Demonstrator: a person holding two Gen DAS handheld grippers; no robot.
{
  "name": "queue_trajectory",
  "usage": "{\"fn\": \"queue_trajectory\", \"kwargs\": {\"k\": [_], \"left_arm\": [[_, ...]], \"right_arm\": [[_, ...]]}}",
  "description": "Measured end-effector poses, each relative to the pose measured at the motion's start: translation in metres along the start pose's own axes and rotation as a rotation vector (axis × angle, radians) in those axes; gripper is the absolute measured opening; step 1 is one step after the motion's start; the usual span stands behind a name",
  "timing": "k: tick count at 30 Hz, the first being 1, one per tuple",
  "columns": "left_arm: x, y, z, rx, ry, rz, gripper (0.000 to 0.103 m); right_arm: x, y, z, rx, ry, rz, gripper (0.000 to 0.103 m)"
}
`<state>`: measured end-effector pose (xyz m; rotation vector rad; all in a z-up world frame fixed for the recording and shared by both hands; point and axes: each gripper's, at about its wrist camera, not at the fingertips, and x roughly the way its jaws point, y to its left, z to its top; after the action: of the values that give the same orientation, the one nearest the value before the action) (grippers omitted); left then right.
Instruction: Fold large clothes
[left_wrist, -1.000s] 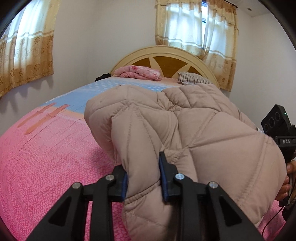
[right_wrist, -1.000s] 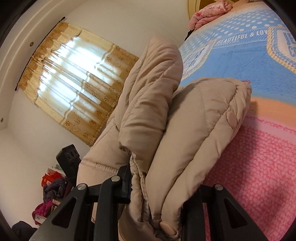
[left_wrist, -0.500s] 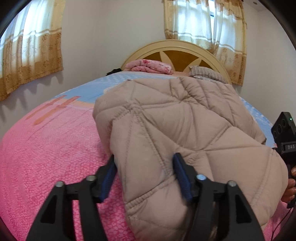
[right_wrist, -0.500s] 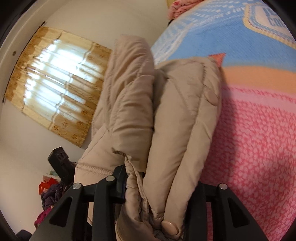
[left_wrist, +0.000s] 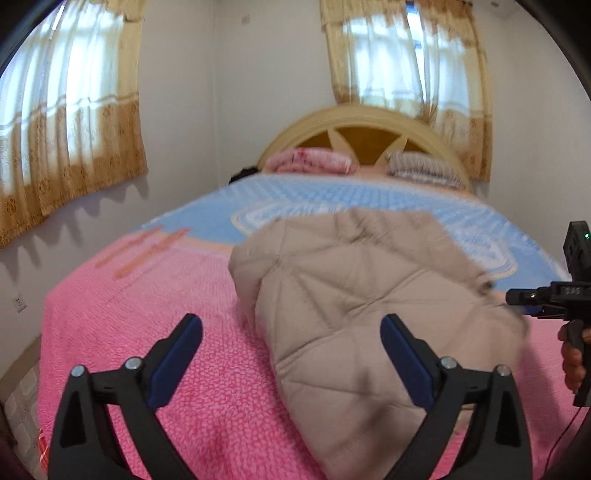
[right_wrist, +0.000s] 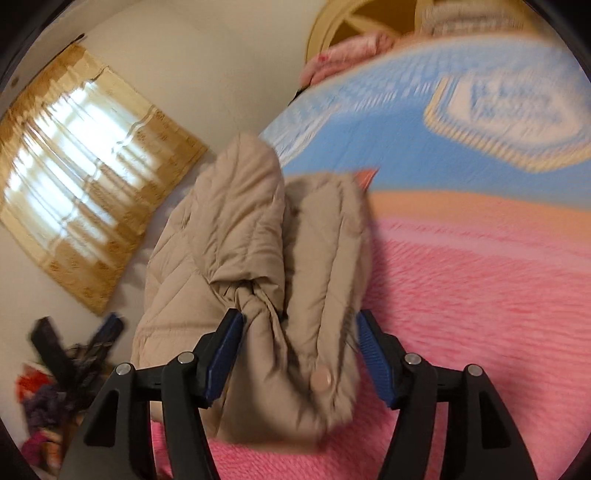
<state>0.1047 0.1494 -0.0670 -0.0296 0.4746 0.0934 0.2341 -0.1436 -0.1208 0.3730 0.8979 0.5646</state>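
A beige quilted puffer jacket (left_wrist: 369, 302) lies folded in a thick bundle on the pink part of the bed cover (left_wrist: 155, 295). My left gripper (left_wrist: 291, 354) is wide open just in front of its near end, holding nothing. In the right wrist view the jacket (right_wrist: 258, 266) shows as stacked folded layers. My right gripper (right_wrist: 299, 354) is open around its near edge, the jaws apart and not pinching it. The right gripper also shows at the right edge of the left wrist view (left_wrist: 554, 295).
The bed cover turns blue (left_wrist: 332, 206) farther back. A pink folded quilt (left_wrist: 310, 160) and a striped pillow (left_wrist: 421, 170) lie by the wooden headboard (left_wrist: 365, 129). Curtained windows (left_wrist: 66, 122) line the walls. A pile of clothes (right_wrist: 40, 406) lies beside the bed.
Both grippers have opened and let go of the jacket. It has dropped onto the bed, and both grippers have drawn back slightly.
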Motion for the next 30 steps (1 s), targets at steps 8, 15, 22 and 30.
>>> {"fn": "queue_trajectory", "kwargs": {"k": [8, 15, 22, 30], "left_arm": [[-0.055, -0.018, 0.025, 0.007, -0.111, -0.02, 0.103], [-0.076, -0.022, 0.036, 0.004, -0.169, -0.053, 0.103], [-0.084, -0.024, 0.038, 0.004, -0.199, -0.061, 0.103], [-0.082, -0.017, 0.038, -0.01, -0.204, -0.055, 0.103]], "right_arm": [[-0.081, 0.074, -0.022, -0.127, -0.184, -0.071, 0.066], [-0.123, 0.15, -0.045, -0.301, -0.328, -0.126, 0.071], [-0.126, 0.171, -0.058, -0.347, -0.338, -0.112, 0.072], [-0.122, 0.174, -0.059, -0.362, -0.333, -0.104, 0.072]]}}
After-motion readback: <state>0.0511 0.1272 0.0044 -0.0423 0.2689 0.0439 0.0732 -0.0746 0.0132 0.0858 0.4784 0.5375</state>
